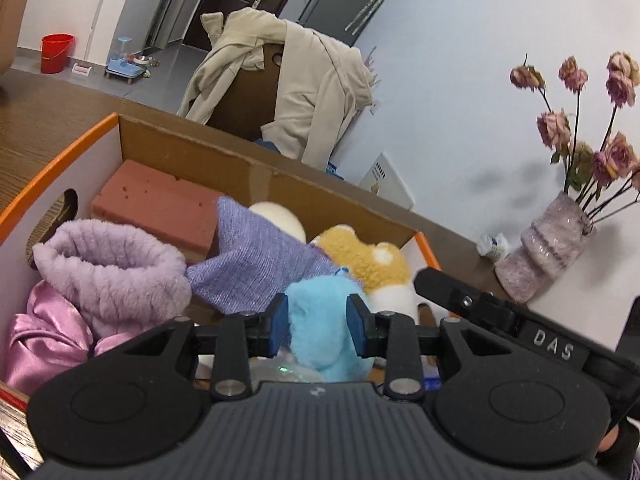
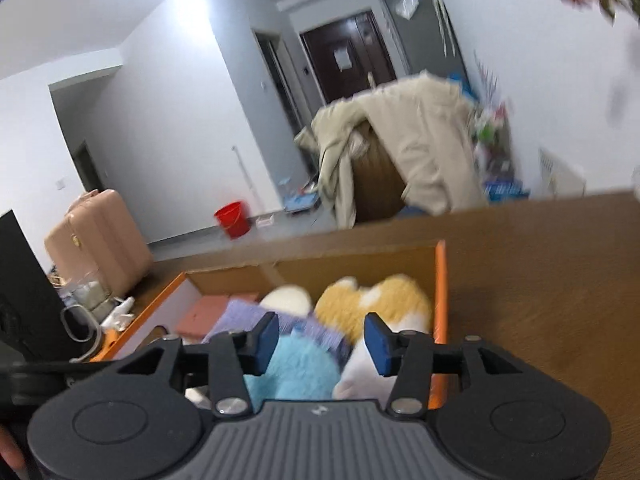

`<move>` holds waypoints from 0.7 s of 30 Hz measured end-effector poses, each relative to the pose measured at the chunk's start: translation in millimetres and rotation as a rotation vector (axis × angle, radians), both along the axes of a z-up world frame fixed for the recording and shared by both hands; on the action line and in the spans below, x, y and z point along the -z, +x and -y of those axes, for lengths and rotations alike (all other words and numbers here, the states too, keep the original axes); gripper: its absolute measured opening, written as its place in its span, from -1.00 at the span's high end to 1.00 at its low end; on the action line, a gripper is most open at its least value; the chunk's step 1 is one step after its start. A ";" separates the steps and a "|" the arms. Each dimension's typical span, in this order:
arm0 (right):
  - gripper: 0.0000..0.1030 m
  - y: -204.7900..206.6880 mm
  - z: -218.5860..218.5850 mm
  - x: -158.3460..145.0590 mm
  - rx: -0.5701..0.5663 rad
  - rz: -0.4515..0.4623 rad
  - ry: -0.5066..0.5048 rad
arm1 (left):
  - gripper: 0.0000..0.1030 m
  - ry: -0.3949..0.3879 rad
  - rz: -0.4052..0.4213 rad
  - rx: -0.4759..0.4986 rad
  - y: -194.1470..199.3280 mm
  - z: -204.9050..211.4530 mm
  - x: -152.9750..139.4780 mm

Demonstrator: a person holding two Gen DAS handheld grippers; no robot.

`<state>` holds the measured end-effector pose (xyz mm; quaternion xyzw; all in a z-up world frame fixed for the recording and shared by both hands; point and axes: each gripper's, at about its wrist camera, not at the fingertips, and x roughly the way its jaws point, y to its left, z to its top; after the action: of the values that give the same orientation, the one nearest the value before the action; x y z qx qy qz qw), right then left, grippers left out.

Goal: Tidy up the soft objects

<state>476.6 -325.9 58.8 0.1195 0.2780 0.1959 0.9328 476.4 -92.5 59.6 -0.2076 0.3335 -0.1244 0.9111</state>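
Placing the blue plush toy (image 1: pixel 320 332) into the cardboard box (image 1: pixel 192 148) appears to be the step in hand, and it is best done by lowering the toy into the free pocket at the near end before the grip is loosened, so that nothing springs back over the rim. The left gripper (image 1: pixel 318 322) is seen with its jaws pressed against both sides of the fluffy blue toy, grasping it just above the box contents. The right gripper (image 2: pixel 322 342) is held over the same end of the box with its jaws spread apart and nothing between them; whether it touches the pile below cannot be told. A gentle squeeze is advised, since the fur is judged to compress and slip easily.

Just behind the blue toy, a tan and white plush dog (image 1: pixel 372 260) is packed against the orange-edged right wall. A ribbed purple cloth (image 1: pixel 256 264) is draped beside it, partly over a cream ball (image 1: pixel 280 216). To the left, a lilac fleece item (image 1: pixel 108 268) is piled on shiny pink fabric (image 1: pixel 40 332). Farthest back, a reddish sponge block (image 1: pixel 160 204) is laid flat against the far wall.
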 end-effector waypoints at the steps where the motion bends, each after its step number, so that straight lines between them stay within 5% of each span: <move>1: 0.08 -0.8 2.0 -3.6 -0.004 0.012 -0.007 | 0.37 0.002 0.003 -0.011 -2.0 0.2 -3.7; 6: 0.00 -15.3 4.8 -24.5 0.011 0.057 -0.056 | 0.31 0.086 0.077 -0.002 -29.8 -2.7 -29.9; 11: -0.50 -67.9 -4.1 -47.5 0.106 0.195 -0.167 | 0.01 0.359 0.210 -0.086 -75.9 -11.9 -51.1; 13: -0.52 -88.6 -9.3 -52.0 0.126 0.227 -0.191 | -0.06 0.418 0.266 -0.113 -95.4 -19.5 -53.3; 21: -0.61 -170.2 -35.1 -46.4 0.208 0.238 -0.207 | -0.37 0.386 0.331 -0.088 -154.1 -61.5 -48.4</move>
<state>306.5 -290.8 105.2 0.0270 0.1706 0.0815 0.9816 322.3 -31.0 108.0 -0.0209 0.1879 -0.0510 0.9806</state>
